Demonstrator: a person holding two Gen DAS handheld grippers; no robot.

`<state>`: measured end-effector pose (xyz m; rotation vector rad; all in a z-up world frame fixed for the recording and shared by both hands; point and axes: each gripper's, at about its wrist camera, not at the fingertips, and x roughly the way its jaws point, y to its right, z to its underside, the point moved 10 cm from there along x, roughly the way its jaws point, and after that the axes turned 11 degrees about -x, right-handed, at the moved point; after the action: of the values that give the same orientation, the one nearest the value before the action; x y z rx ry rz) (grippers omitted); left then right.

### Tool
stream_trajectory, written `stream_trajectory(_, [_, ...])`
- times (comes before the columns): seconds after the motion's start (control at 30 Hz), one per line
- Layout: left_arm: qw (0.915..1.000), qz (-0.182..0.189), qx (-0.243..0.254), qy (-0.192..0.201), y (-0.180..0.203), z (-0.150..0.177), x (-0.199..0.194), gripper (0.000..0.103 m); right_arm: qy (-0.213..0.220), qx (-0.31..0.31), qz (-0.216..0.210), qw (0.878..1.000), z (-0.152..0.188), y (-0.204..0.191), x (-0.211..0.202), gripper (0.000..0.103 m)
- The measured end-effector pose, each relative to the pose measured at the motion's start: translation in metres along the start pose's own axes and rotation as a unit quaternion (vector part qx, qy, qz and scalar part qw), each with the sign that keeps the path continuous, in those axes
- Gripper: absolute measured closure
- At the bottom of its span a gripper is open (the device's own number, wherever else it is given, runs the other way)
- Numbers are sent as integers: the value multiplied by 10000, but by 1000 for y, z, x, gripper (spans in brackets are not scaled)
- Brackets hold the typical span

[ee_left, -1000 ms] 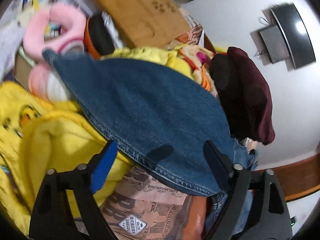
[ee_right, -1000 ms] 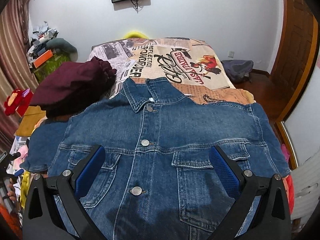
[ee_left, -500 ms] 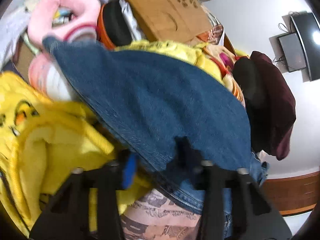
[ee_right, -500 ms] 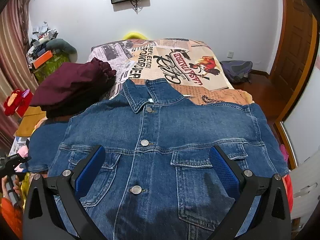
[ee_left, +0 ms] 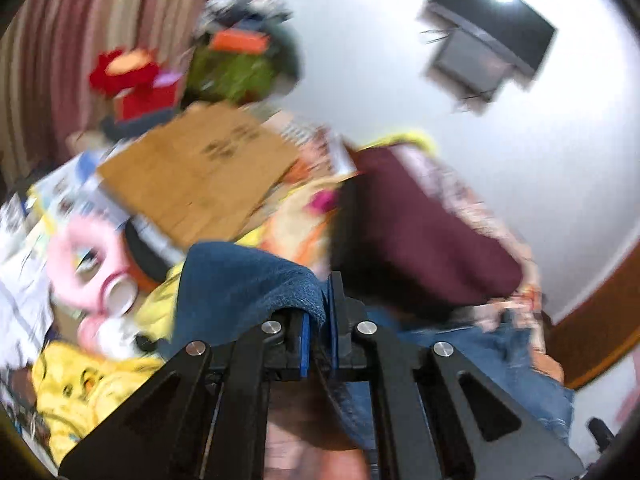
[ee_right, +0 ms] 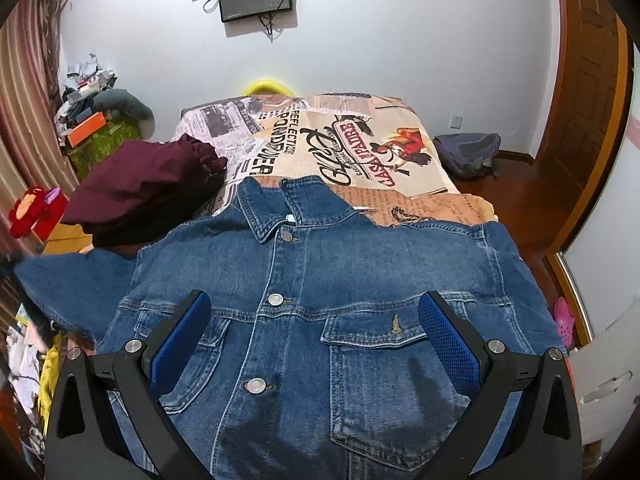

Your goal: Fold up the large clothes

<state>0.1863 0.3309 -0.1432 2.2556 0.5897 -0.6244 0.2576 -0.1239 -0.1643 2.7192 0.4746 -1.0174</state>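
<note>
Left wrist view, blurred: left tool has just been closing and now sits clamped on the edge of a sleeve of the denim jacket, blue pads pinching the fabric, cloth draped over the left finger. Behind it a maroon garment, a cardboard sheet, a pink plush ring and yellow plush fabric in the clutter beside the bed. Wall screen top right.

Right wrist view, sharp: denim jacket lies front up, buttoned, spread flat across the near end of the bed, collar pointing away from the camera. Its left-frame sleeve runs off toward the frame edge. Right tool is spread wide, jaws apart above the chest pockets, nothing between the pads, not gripping; contact with the cloth cannot be told. Maroon garment lies on the bed just beside the jacket's shoulder, at left. Backpack on the floor by the far right corner, wooden door at right.
</note>
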Motion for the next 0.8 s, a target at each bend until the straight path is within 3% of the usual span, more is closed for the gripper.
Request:
stream_trajectory(0.13, [9964, 677, 505, 3, 78, 7, -16, 97, 96, 11, -16, 10000, 0, 7, -4, 0])
stream_trajectory(0.27, [9883, 1095, 1054, -148, 145, 33, -16, 97, 125, 3, -35, 9999, 0, 14, -5, 0])
stream_trajectory(0.4, [9775, 1356, 1489, -630, 195, 77, -1, 97, 69, -53, -35, 10000, 6, 20, -4, 0])
stream_trajectory(0.6, [9524, 1618, 2124, -1468, 250, 161, 19, 97, -74, -158, 64, 9998, 20, 31, -3, 0])
stream_trajectory(0.8, [9256, 1450, 2837, -2045, 269, 253, 30, 97, -176, -113, 162, 9996, 32, 45, -3, 0])
